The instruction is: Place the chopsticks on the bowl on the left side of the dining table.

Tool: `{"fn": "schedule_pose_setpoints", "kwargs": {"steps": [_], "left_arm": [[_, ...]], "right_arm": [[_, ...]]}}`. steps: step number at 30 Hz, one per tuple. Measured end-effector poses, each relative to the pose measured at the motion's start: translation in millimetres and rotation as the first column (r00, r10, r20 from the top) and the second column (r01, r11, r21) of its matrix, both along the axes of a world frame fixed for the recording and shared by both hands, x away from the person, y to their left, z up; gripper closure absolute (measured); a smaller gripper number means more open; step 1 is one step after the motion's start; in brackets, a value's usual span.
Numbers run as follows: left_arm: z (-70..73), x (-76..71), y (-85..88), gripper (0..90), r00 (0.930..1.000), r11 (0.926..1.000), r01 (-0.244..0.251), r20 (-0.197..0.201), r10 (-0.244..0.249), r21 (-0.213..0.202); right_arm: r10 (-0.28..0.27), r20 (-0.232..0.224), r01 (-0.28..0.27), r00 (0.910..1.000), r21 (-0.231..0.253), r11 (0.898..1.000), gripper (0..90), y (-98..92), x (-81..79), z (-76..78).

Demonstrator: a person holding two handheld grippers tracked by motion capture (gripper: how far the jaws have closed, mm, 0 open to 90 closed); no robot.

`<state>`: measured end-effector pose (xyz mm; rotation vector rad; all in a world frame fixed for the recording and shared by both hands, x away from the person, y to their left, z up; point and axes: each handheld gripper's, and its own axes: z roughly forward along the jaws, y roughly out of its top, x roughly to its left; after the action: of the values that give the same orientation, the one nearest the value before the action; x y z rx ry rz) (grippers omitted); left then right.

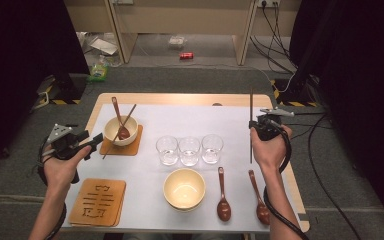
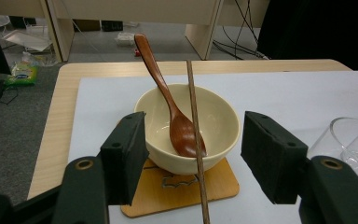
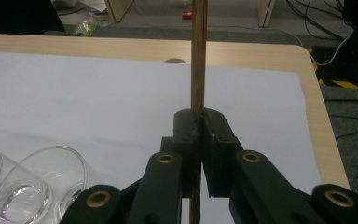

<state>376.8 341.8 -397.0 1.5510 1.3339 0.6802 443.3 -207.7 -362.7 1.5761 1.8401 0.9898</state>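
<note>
High view: the right gripper (image 1: 265, 126) is held over the right side of the desk (image 1: 180, 99), its jaws pinched tight on a dark chopstick (image 1: 251, 125) that stands upright through them.
Right gripper view: the chopstick (image 3: 197, 56) rises straight from between the two closed pads, clear of the white sheet (image 3: 98, 93) behind it.
Left gripper: the left gripper (image 1: 87, 140) hovers just left of the far bowl (image 1: 121, 131), jaws spread wide, nothing between the pads.
Left gripper view: the bowl (image 2: 189, 130) sits on a wooden coaster (image 2: 182, 189); a wooden spoon (image 2: 168, 100) leans inside it, and a second chopstick (image 2: 196, 140) lies slanted across its rim.
Other items: three glasses (image 1: 189, 149) in a row mid-desk, an empty bowl (image 1: 184, 189) near the front edge, two spoons (image 1: 223, 195) to its right, a spare coaster (image 1: 99, 201) front left.
</note>
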Motion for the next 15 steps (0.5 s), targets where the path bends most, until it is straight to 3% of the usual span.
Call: {"fn": "schedule_pose_setpoints", "kwargs": {"steps": [15], "left_arm": [[0.7, -0.5, 0.8, 40.1, 1.0000, 1.0000, -0.001, 0.003, 0.001, 0.000]], "right_arm": [[0.039, 0.114, -0.038, 0.9928, -0.014, 0.999, 85.0, 16.5, 7.3, 3.6]]}}
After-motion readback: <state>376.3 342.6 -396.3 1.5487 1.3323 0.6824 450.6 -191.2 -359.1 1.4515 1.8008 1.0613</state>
